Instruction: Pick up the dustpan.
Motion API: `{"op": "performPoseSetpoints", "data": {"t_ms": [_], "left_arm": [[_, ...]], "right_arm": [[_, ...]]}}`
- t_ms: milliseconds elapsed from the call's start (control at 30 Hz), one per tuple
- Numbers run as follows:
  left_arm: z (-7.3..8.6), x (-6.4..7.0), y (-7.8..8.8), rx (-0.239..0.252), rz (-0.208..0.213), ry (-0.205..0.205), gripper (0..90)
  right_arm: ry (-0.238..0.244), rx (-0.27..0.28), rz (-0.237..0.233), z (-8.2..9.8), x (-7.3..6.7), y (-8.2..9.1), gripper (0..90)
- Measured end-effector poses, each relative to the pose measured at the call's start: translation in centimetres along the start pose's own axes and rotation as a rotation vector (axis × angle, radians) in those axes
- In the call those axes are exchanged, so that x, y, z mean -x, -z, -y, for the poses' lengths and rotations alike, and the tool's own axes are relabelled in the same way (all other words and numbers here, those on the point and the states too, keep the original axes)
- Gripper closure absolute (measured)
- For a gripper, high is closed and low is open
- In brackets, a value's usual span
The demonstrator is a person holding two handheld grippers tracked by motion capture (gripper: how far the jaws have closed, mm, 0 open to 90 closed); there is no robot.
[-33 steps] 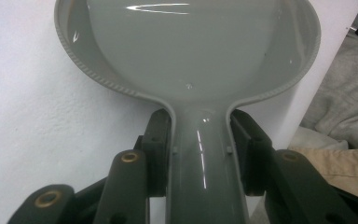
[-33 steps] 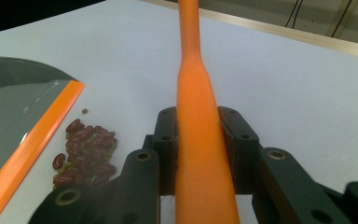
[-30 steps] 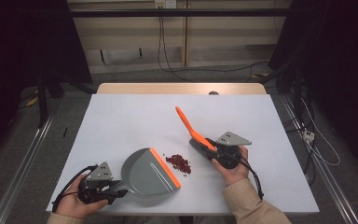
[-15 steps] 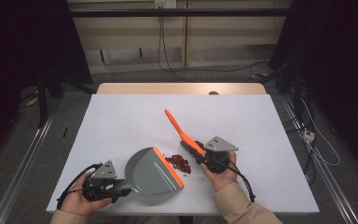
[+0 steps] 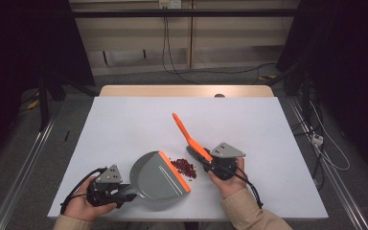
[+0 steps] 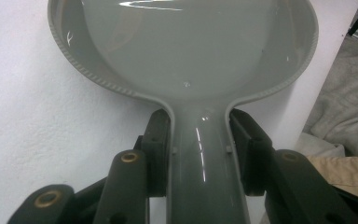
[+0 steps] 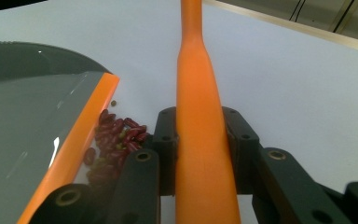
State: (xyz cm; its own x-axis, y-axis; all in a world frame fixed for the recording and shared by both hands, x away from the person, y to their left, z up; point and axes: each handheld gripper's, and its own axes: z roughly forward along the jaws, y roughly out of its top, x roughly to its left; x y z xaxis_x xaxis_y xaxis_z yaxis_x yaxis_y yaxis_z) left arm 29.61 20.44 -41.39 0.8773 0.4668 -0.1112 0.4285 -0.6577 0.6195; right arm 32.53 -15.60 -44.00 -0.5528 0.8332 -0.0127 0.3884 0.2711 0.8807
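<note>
The left gripper (image 5: 124, 193) fingers clamp the dustpan (image 5: 159, 175) handle; the right gripper (image 5: 210, 164) fingers clamp the brush (image 5: 190, 138). The beans (image 5: 184, 167) lie at the pan's right lip. A fast stroke may scatter them past the lip or shift the pan across the bench (image 5: 124, 124).

So the dustpan (image 5: 155, 179) sits flat on the table (image 5: 124, 124), near the front edge and a bit left of center. Its handle points left into the left gripper (image 5: 124, 193), which sits at the front-left. The beans (image 5: 184, 167) lie in a little pile on the table right against the dustpan's lip, on its right side. The brush (image 5: 189, 136) is just right of the pile, handle slanting up and away toward the back. The right gripper (image 5: 210, 163) is clamped on it, just right of the beans.
</note>
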Motion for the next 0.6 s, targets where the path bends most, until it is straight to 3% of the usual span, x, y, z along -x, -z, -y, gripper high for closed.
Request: {"op": "performPoseSetpoints", "data": {"t_ms": [267,467,600], "left_arm": [[0.0,0.0,0.0,-0.004,0.001,-0.002,62.8],[-0.1,-0.1,0.1,-0.005,0.001,-0.005,62.7],[-0.1,-0.1,0.1,-0.004,0.002,-0.004,62.7]], "right_arm": [[-0.052,0.004,0.024,-0.3,-1.5,-0.7,70.3],[-0.031,-0.004,0.019,-0.3,-2.6,-1.0,69.8],[-0.032,0.001,0.024,-0.3,-2.5,-1.0,69.8]]}}
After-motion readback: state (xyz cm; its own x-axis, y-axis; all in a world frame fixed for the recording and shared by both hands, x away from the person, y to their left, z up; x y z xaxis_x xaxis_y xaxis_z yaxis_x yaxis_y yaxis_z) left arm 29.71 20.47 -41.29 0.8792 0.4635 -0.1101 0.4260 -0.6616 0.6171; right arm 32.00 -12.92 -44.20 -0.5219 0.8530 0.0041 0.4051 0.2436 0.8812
